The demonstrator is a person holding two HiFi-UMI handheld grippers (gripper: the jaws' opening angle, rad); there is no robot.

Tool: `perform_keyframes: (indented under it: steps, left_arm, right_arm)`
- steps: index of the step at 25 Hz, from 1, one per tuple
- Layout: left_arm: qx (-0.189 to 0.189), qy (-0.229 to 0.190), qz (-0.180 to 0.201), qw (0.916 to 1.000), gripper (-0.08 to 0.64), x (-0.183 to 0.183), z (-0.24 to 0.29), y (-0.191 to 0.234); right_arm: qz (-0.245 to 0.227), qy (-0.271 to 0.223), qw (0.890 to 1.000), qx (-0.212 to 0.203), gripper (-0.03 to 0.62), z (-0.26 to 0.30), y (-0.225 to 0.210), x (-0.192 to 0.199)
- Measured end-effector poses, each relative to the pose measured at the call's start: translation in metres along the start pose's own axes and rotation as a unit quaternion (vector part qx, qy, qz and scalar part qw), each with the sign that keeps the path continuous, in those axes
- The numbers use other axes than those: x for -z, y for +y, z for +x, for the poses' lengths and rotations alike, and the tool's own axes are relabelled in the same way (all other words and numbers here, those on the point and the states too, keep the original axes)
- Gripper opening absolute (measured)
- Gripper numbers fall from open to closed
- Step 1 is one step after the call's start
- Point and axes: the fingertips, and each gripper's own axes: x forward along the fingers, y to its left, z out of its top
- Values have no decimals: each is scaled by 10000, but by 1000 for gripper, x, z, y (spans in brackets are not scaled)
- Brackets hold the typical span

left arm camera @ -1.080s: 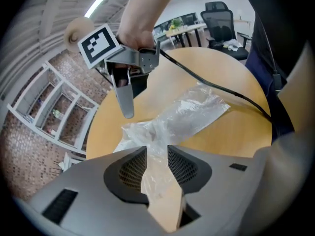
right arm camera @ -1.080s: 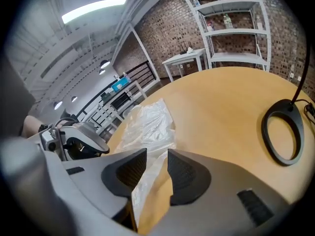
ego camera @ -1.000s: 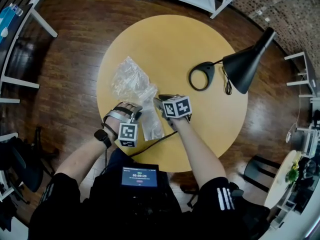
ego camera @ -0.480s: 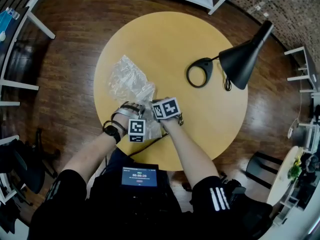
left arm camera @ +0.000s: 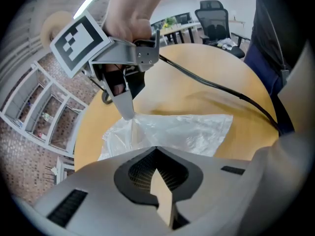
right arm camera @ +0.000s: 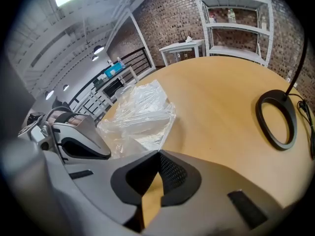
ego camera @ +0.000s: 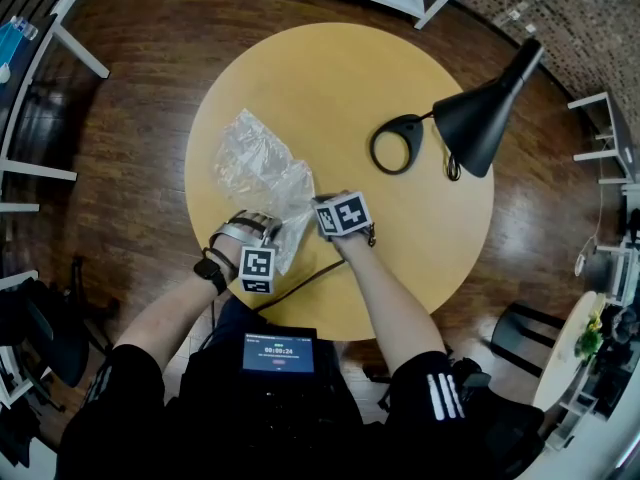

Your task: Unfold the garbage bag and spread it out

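Note:
The clear crumpled garbage bag (ego camera: pixel 255 163) lies on the round yellow table (ego camera: pixel 400 258), left of centre. My left gripper (ego camera: pixel 278 236) is at its near end, jaws shut, and the thin plastic (left arm camera: pixel 182 132) runs in at their tip (left arm camera: pixel 157 150). My right gripper (ego camera: pixel 316 206) is beside it on the right. Its jaws have just been closing and pinch the bag's edge, which tents up to their tip (left arm camera: pixel 127 113). In the right gripper view the bag (right arm camera: pixel 142 109) reaches my shut jaws (right arm camera: pixel 158 152), with the left gripper (right arm camera: pixel 106 154) close by on the left.
A black desk lamp (ego camera: pixel 480 123) with a ring base (ego camera: pixel 400 148) stands on the table's right half. A black cable (ego camera: pixel 310 280) trails over the near edge. White furniture legs and chairs surround the table on the wooden floor.
Both grippers closed in on the bag's near end and then drew slightly apart. The long strip of bag that lay between them now looks shorter and gathered at their tips.

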Motion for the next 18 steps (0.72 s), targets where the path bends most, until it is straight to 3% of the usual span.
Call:
perform_keyframes:
  steps: [5,9,14,16,18]
  left_arm:
    - [-88,-69,16,9999,1,6,-15,-6]
    - [-119,-69,7,9999,1,17,-23,-14]
    - [-197,-92,-90,9997,1,24,-29,-15]
    - [-206,-76,-130,9997,0,23,-29,-13]
    - [-261,-121,-198,9994,0,19,-32,-8]
  right_arm:
    - [-175,-10,9996,200,6,-14,-20,0]
    - [-644,24,9972,376,6,-20,-36,-2]
    - [-1104,8,9934,307,8,-20,-36,-2]
    - [-1111,-65,9933,300,8,-20,-34,-2]
    - [-847,-241,9958,239,55,-23,-30,-6]
